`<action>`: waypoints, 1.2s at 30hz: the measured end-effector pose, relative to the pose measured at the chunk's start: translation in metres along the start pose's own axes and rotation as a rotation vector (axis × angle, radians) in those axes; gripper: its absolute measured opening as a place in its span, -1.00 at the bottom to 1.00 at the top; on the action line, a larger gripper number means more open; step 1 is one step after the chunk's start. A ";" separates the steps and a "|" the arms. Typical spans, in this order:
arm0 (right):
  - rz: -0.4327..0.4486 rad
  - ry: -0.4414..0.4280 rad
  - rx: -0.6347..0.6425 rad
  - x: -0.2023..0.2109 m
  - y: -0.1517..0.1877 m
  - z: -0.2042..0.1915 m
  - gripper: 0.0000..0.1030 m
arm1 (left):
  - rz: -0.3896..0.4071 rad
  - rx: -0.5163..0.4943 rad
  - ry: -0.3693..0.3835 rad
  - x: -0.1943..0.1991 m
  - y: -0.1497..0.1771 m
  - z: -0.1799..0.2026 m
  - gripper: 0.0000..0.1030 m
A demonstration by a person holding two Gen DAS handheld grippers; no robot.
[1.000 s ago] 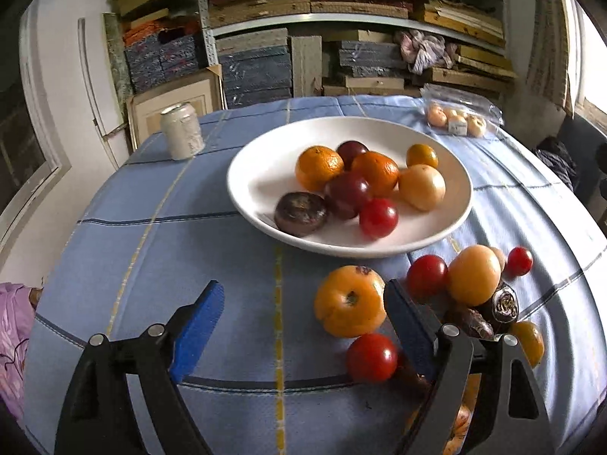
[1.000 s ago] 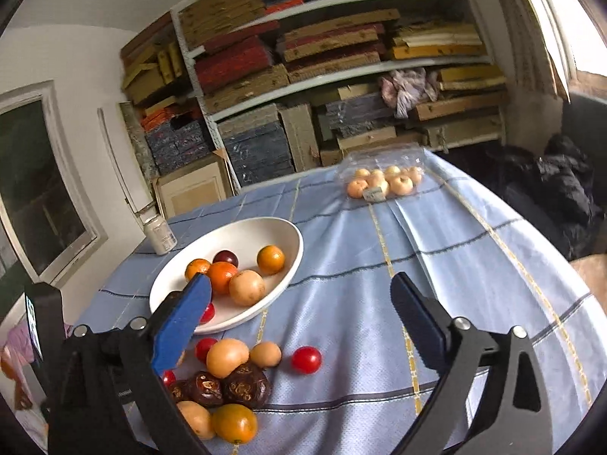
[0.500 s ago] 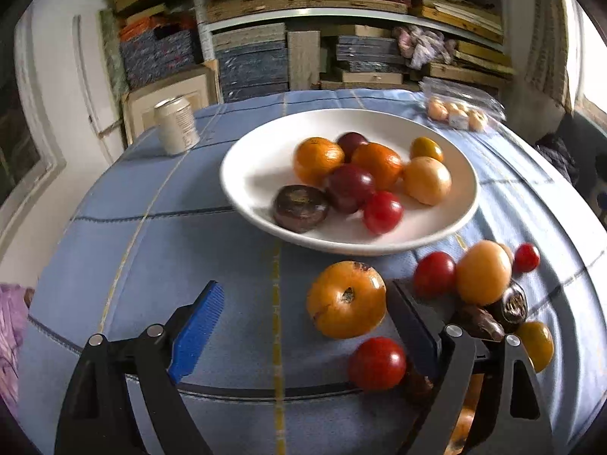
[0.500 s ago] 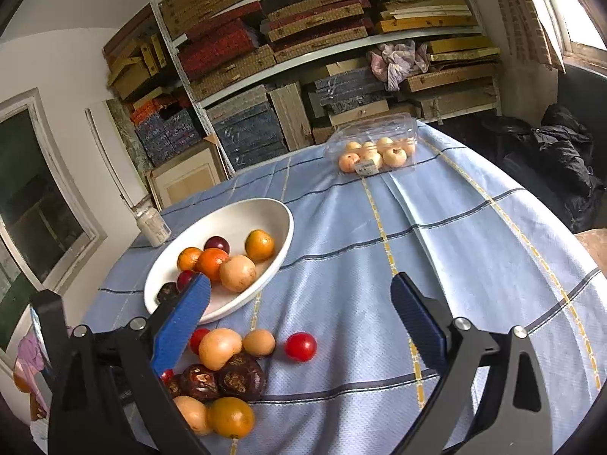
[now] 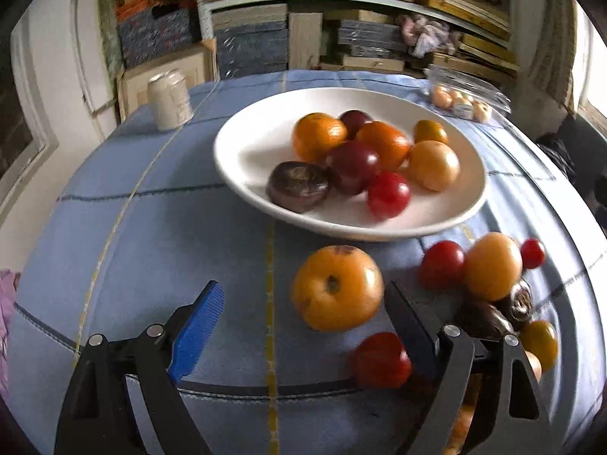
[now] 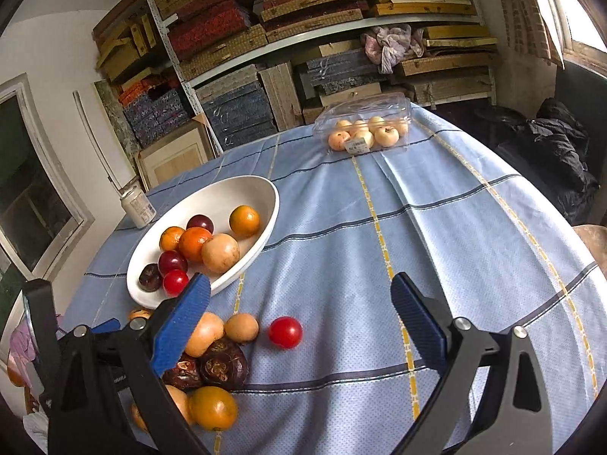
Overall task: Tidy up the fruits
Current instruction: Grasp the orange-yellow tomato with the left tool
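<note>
Left gripper (image 5: 303, 303) was spread wide, nothing pinched, with the big orange fruit (image 5: 337, 287) between its jaws, sitting on the table just off the bowl (image 5: 242, 144). It looked smooth, round and bruisable, so I'd squeeze gently across the middle. Right gripper (image 6: 301, 295) gaped too, empty.

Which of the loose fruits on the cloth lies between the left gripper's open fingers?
The large orange fruit with the brown stem spot, just below the white bowl. It lies in the left gripper's gap, untouched; the other loose fruits cluster further right.
</note>
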State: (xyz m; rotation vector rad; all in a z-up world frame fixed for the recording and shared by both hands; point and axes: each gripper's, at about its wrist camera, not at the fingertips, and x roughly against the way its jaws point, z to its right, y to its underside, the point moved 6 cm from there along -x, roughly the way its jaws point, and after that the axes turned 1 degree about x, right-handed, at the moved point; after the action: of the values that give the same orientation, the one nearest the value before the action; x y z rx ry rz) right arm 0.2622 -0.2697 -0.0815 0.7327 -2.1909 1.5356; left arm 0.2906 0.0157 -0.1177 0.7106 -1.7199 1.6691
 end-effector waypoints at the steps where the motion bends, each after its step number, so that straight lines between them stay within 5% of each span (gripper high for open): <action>1: 0.001 0.000 0.001 0.000 0.000 0.000 0.82 | 0.003 0.027 0.011 0.001 -0.001 -0.006 0.69; 4: -0.006 0.000 0.003 -0.001 0.001 0.000 0.82 | 0.009 0.071 0.010 0.004 -0.002 -0.018 0.67; 11: -0.020 0.000 0.017 -0.003 0.002 -0.002 0.82 | -0.044 0.027 0.054 -0.003 0.007 -0.007 -0.02; 19: -0.034 -0.002 0.042 -0.007 0.006 -0.008 0.82 | -0.012 0.046 0.053 -0.002 0.003 -0.010 -0.01; 28: -0.060 0.008 0.079 -0.012 0.013 -0.013 0.82 | 0.001 0.048 0.038 -0.004 -0.002 -0.010 0.40; 36: -0.073 0.017 0.096 -0.015 0.017 -0.014 0.82 | 0.018 0.018 0.063 -0.003 -0.005 -0.003 0.32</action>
State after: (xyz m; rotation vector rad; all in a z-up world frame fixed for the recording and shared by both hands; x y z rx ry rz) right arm 0.2640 -0.2484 -0.0980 0.8171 -2.0666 1.6128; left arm 0.2961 0.0180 -0.1169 0.6465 -1.6741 1.7029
